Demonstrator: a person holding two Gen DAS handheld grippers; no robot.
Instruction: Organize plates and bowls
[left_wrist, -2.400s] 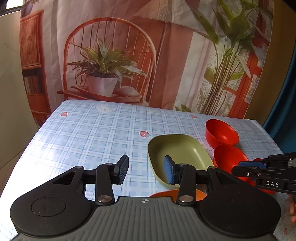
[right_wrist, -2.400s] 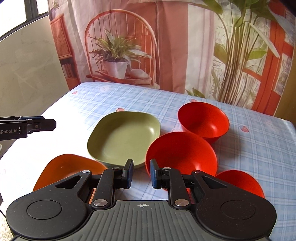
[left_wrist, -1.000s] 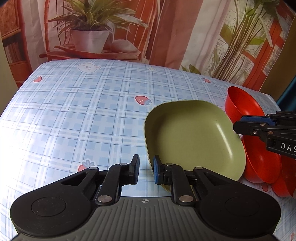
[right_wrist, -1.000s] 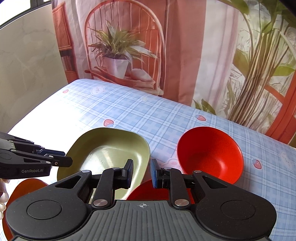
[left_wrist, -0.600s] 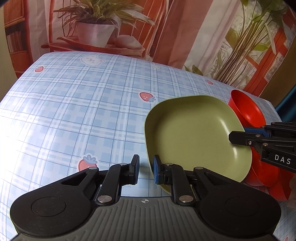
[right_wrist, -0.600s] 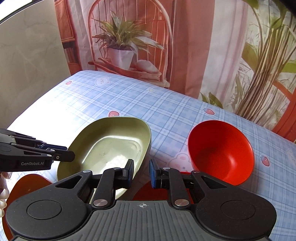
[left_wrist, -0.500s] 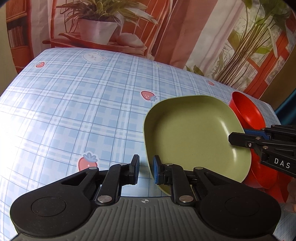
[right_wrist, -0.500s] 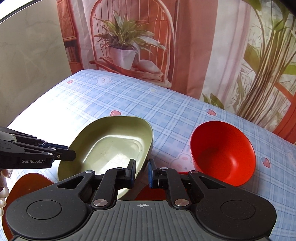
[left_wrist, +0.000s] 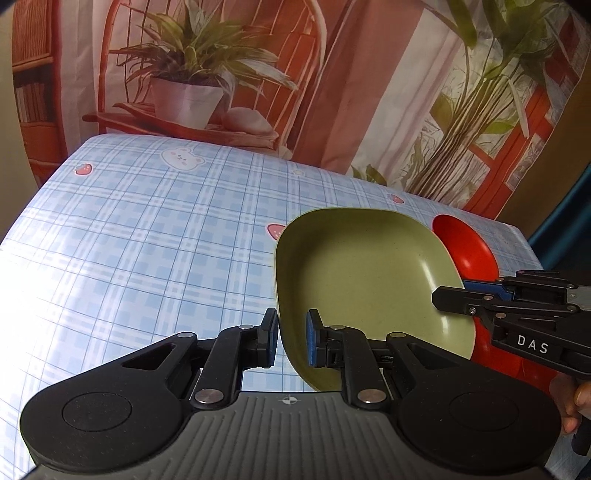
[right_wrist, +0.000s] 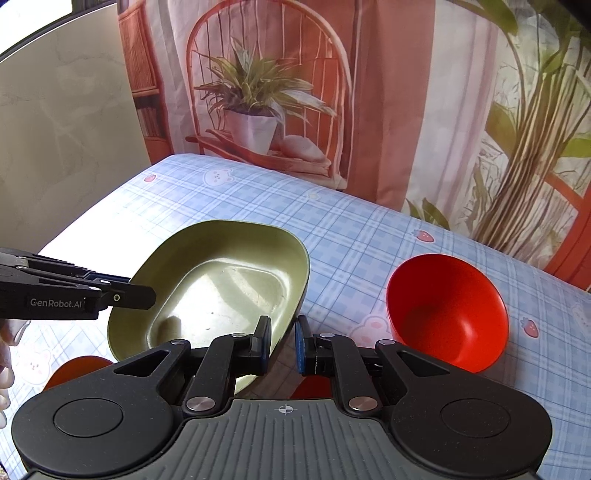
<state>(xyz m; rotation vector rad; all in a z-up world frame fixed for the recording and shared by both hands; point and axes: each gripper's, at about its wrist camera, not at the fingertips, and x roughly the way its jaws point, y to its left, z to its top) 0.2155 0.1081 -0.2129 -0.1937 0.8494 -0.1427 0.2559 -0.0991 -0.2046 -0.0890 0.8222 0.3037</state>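
- Your table (left_wrist: 140, 236) gives you the most room on its left half: bare checked cloth runs from the near edge to the far edge by the printed backdrop (left_wrist: 332, 92). The right side is crowded, and the table's right edge lies just past the bowls.
- The green plate (left_wrist: 362, 280) has changed most. A couple of seconds ago it lay flat on the cloth; now it is off the surface and tilted, carried between your two tools. I judge the lift is done and the plate is ready to travel to wherever you stack it.
- The red bowl (right_wrist: 447, 314) stands upright on the cloth to the right of the plate, apart from it. It has stayed put, so it is yet to be sorted.
- More red dishes peek out below the raised plate, at (right_wrist: 77, 369) and near your right tool; you cannot see how they sit.
- Your left gripper (left_wrist: 290, 341) was spread wide earlier; it now pinches the plate's near left rim.
- Your right gripper (right_wrist: 282, 347) has closed down onto the opposite rim, one pad inside, one outside.
- Keep both ends level as you move: the plate's low edge passes close over the dishes beneath.
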